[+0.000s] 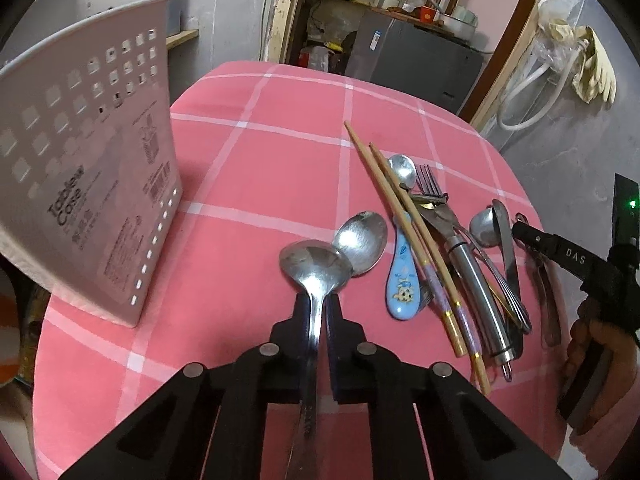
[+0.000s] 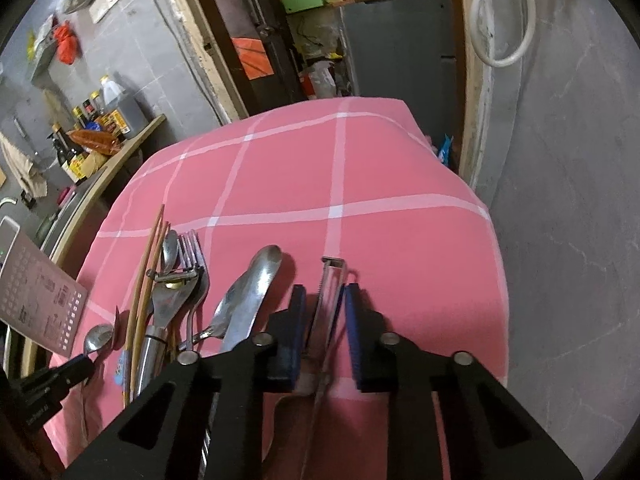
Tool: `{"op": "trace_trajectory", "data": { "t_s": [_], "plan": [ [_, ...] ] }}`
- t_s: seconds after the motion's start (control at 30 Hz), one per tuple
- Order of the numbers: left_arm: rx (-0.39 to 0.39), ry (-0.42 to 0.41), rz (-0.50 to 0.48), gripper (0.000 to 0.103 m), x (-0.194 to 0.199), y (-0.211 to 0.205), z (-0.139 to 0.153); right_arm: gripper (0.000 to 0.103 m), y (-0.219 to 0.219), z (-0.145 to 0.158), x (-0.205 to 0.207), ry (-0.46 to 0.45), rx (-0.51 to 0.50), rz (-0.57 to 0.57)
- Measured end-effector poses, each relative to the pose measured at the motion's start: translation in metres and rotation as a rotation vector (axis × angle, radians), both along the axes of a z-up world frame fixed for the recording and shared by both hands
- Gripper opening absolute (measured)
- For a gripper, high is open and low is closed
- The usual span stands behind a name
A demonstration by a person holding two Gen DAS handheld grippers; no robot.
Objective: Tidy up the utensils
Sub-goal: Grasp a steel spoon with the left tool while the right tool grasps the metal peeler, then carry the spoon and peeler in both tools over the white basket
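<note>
You're at pick-up: L tongs (image 1: 313, 300) pinch the big steel spoon (image 1: 314, 266) by its neck on the table (image 1: 248, 168), R tongs (image 2: 322, 300) nearly closed round a peeler (image 2: 330, 280), grip unclear; next, lift & drop the spoon into the white tableware case (image 1: 88, 152) w/o snagging its rim.

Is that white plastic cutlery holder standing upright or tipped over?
Upright: the white perforated plastic cutlery holder stands on its base on the pink checked tablecloth, open end up.

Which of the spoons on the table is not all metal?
The small spoon with the blue handle, which has a cartoon print on it. It lies under the chopsticks, left of the pile. The other spoons are plain steel, handle included.
</note>
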State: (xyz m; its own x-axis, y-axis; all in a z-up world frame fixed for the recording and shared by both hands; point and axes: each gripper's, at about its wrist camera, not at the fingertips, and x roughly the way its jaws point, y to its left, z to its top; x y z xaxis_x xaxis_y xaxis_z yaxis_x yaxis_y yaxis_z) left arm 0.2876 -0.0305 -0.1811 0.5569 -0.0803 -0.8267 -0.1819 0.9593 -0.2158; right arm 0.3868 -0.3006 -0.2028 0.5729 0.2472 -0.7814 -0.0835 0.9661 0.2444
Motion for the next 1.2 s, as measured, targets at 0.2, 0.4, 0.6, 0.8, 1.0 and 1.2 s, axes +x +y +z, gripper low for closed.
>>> {"op": "trace_trajectory", "data": {
  "t_s": [0.2,0.4,0.6,0.8,1.0,1.2],
  "plan": [
    [-0.058,0.022,0.011,0.006,-0.003,0.006,0.001,0.011,0.003,0.002,0.001,0.026,0.008,0.007],
    [-0.099,0.015,0.007,0.006,-0.010,0.005,0.010,0.011,0.009,0.012,-0.023,0.006,0.039,0.023],
    [-0.126,-0.025,-0.014,0.006,-0.019,0.002,0.029,0.011,0.007,0.036,-0.058,-0.047,0.123,0.032],
    [-0.156,-0.083,-0.061,0.006,-0.027,-0.001,0.055,0.011,0.013,0.066,-0.083,-0.100,0.207,0.052],
    [-0.181,-0.194,-0.106,0.006,-0.030,0.010,0.099,0.011,0.035,0.109,-0.099,-0.199,0.236,0.089],
    [-0.184,-0.321,-0.085,0.006,-0.031,0.049,0.154,0.011,0.070,0.159,-0.099,-0.323,0.309,0.159]
  ]
}}
